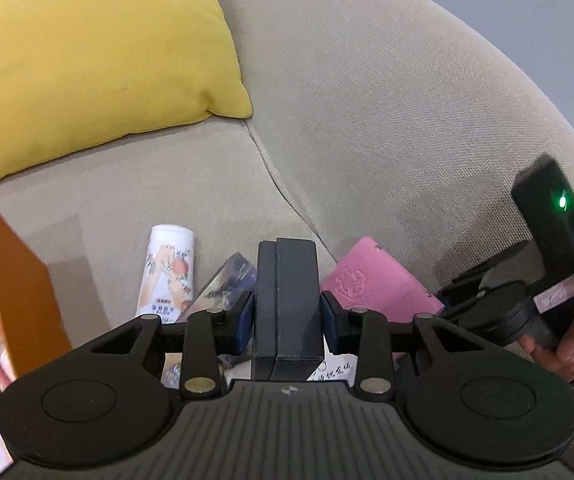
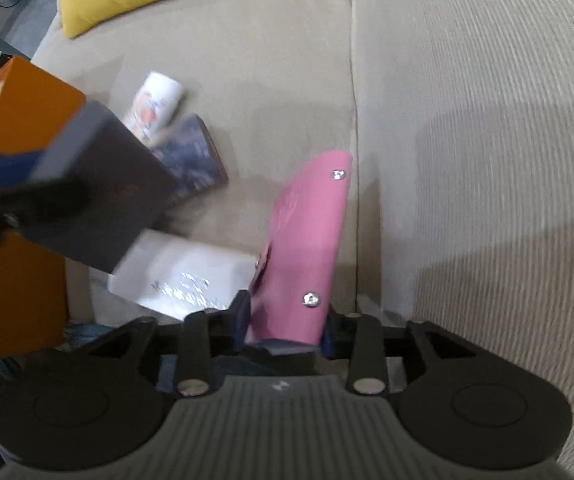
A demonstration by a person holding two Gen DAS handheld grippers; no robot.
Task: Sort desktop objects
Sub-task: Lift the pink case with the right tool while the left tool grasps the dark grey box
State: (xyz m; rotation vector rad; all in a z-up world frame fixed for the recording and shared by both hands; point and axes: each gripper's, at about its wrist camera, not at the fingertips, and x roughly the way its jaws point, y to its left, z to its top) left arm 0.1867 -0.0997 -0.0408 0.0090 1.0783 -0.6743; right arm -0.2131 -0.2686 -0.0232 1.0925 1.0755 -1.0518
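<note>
We had the left gripper (image 1: 287,312) clamped across a dark grey rectangular box (image 1: 289,296), its blue pads (image 1: 245,316) pressed flat on the two sides, the box lifted clear of the beige fabric sofa seat (image 1: 207,184). In the right wrist view that same box hung beside the open orange cardboard bag (image 2: 27,272) that stood near the seat's front-left edge. Our worry was the bag's mouth: the box looked wide against it, and a corner catching the rim could have tipped the bag over, since paper walls give easily and soft toys already sat inside. The right gripper (image 2: 285,320) stood partly open around the lower end of a pink leather-look wallet with metal studs (image 2: 307,232), which lay along the seam where the seat meets the sofa's arm; whether the pads pressed on it we could not tell, the view being blurred. A loose hold there could have let the slick wallet slide into the seam gap. Between the two tools lay a white printed card box (image 2: 183,276), a dark blue patterned box (image 2: 195,156) and a white tube with a peach print (image 2: 155,100), all near the middle of the seat, and a low swing of the grey box could have knocked the tube rolling toward the yellow cushion (image 1: 87,64) at the back.
</note>
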